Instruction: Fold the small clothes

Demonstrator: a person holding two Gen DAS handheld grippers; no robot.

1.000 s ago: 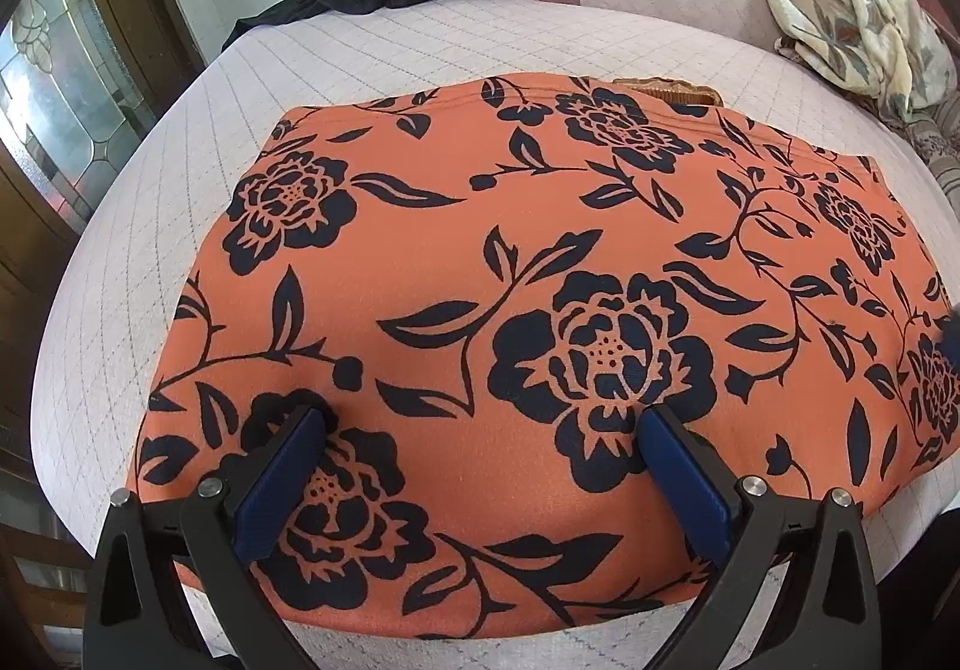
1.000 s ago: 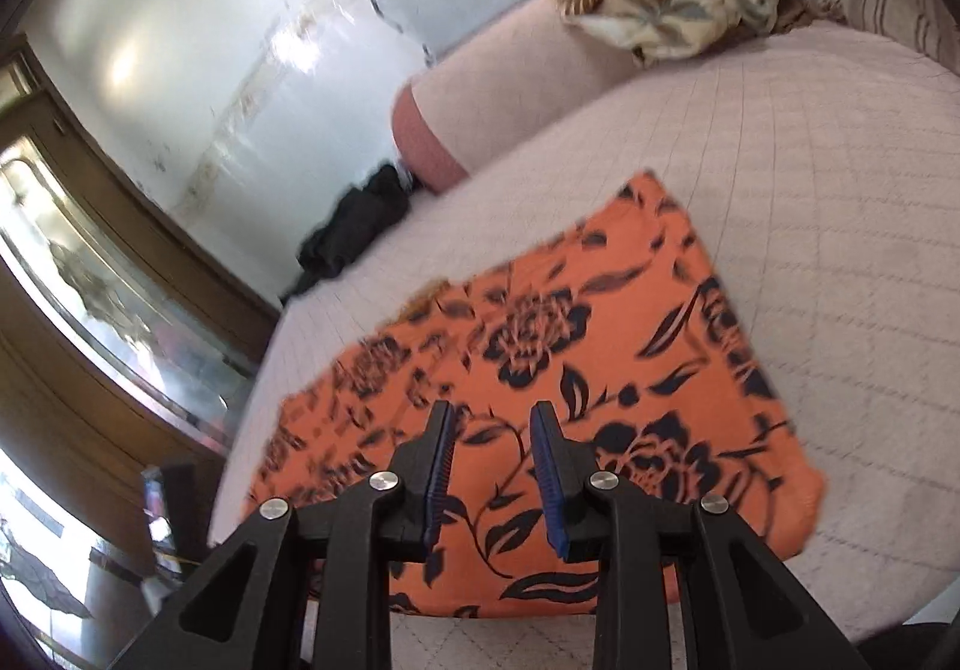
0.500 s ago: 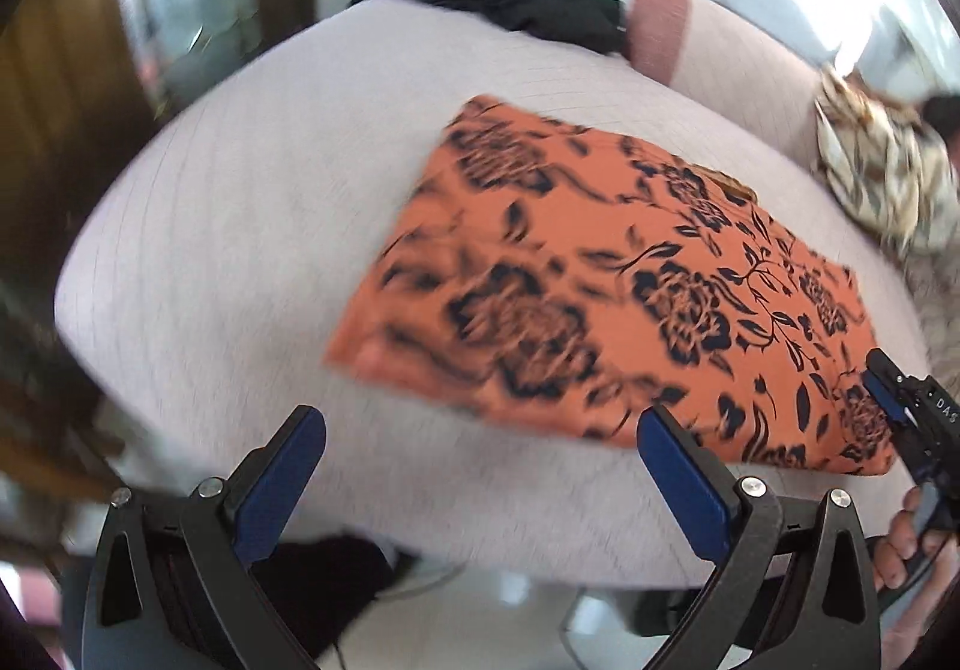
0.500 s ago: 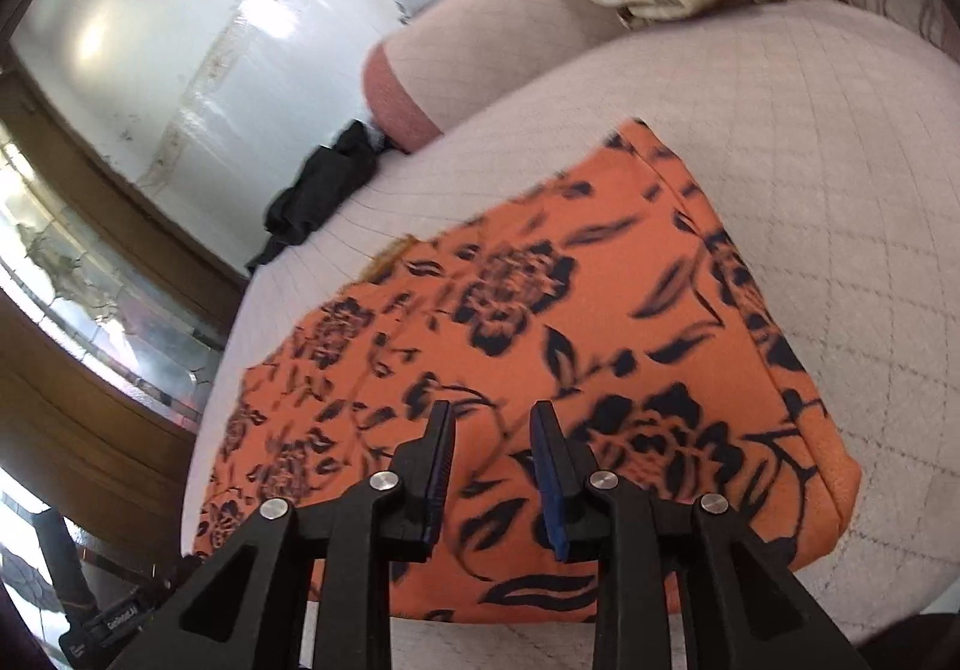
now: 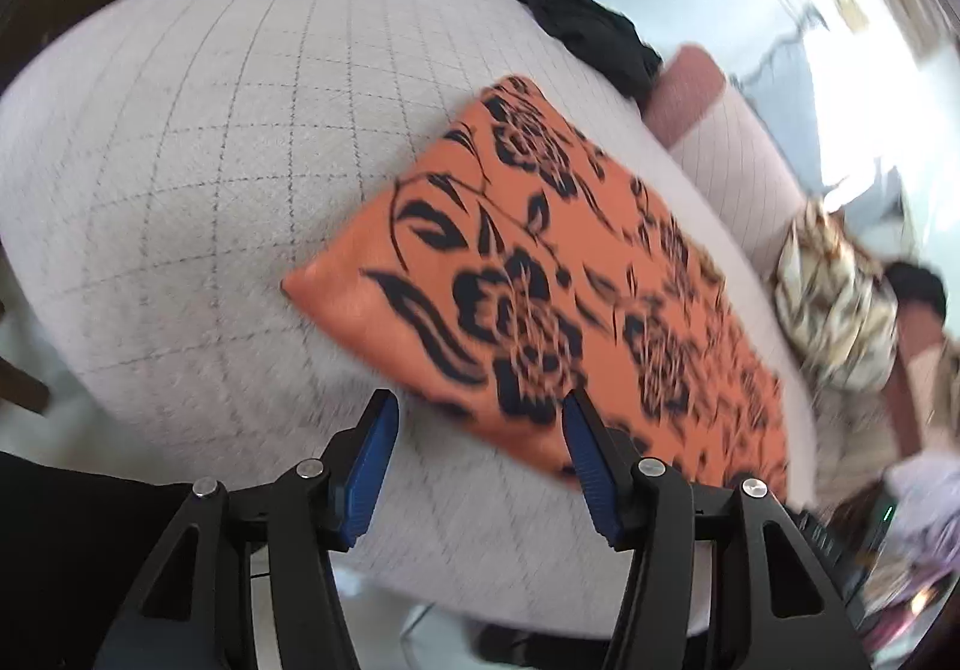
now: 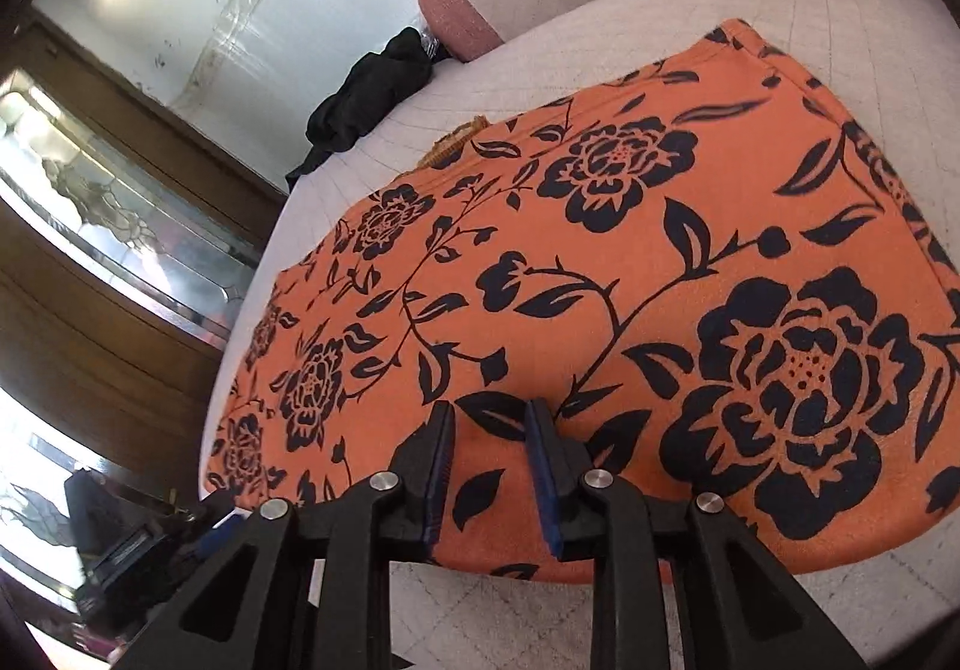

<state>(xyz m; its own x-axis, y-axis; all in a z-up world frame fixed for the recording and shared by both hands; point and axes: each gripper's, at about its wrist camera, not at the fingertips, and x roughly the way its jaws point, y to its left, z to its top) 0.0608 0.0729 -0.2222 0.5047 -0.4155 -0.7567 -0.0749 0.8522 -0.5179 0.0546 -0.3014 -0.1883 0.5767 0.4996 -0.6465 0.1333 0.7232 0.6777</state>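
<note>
The orange cloth printed with black roses (image 5: 540,274) lies flat on the pale quilted bed cover (image 5: 180,178), already doubled over, its near edge along the bed's front side. You should expect it to be light, soft and limp: it will sag and slide on itself, so a pinch at the middle would only bunch it.

Your left gripper (image 5: 477,460) hovers before the near-left edge, jaws closing with only the hem showing between them and nothing pinched yet. Your right gripper (image 6: 489,469) sits low over the near edge, jaws narrowly apart and, as far as you can see, clamping nothing.

Take both layers together at the two near corners, just inside the hem.
</note>
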